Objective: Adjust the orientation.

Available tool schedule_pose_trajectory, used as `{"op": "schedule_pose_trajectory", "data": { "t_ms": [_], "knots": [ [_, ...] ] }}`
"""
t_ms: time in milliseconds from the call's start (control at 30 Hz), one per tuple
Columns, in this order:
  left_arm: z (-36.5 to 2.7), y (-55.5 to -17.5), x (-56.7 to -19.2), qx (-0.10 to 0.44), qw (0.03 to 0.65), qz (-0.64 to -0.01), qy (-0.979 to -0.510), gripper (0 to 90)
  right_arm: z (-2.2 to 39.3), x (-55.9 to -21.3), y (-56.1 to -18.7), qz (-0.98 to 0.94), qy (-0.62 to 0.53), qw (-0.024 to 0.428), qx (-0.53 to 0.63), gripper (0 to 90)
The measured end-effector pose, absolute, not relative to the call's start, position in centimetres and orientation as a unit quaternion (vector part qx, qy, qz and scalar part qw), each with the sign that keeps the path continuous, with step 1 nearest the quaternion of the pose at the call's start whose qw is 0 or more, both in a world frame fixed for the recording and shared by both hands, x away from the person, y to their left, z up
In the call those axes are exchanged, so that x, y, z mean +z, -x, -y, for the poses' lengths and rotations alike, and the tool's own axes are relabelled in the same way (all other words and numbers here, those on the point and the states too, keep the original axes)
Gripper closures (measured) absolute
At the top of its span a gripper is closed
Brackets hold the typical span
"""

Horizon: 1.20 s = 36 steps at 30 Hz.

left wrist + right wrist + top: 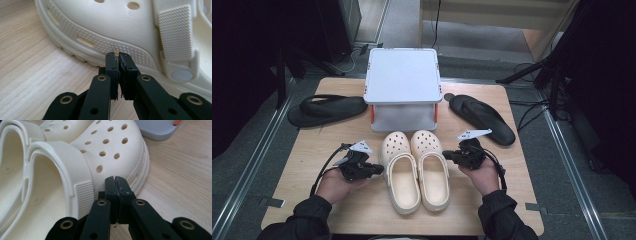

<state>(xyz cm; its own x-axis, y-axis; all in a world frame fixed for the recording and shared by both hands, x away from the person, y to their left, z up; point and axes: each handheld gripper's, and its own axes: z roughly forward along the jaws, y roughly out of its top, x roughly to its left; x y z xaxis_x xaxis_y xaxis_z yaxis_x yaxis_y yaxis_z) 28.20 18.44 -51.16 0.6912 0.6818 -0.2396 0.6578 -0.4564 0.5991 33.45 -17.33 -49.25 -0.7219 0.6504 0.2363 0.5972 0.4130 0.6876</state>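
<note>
Pair of cream clogs side by side on the worktop, just in front of the grey box, toes toward it. Left hand-held gripper just left of the clogs, jaws together on nothing. Right hand-held gripper just right of them, likewise closed and empty. Black sandals flanking the box

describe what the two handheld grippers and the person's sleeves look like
Both the left gripper and the right gripper are matte black, each topped by a grey three-cornered plate, with a black cable looping back toward the wrist. In the gripper views the jaws are flat black bars on linkage arms with brass-coloured rivets, and the pad edges look frayed. The person wears dark sleeves.
</note>
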Motion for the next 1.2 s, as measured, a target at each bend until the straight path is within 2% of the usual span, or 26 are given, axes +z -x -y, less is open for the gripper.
{"op": "schedule_pose_trajectory", "data": {
  "t_ms": [467, 700, 1000, 1200],
  "knots": [
    [-18.7, -28.2, -51.1, 0.008, 0.349, -0.399, -0.848, 86.2, 17.6, -49.2, -33.6, -0.835, -0.379, 0.032, 0.398, 86.8],
    [-19.9, -28.5, -49.7, 0.011, 0.379, -0.412, -0.829, 85.6, 18.8, -48.0, -33.1, -0.815, -0.394, 0.053, 0.42, 83.8],
    [-20.7, -29.4, -47.5, 0.017, 0.389, -0.422, -0.819, 82.8, 19.3, -46.7, -31.1, -0.797, -0.398, 0.072, 0.448, 69.8],
    [-21.2, -30.0, -46.3, 0.024, 0.389, -0.429, -0.815, 80.5, 18.7, -46.0, -29.5, -0.794, -0.394, 0.082, 0.455, 67.0]
  ]
}}
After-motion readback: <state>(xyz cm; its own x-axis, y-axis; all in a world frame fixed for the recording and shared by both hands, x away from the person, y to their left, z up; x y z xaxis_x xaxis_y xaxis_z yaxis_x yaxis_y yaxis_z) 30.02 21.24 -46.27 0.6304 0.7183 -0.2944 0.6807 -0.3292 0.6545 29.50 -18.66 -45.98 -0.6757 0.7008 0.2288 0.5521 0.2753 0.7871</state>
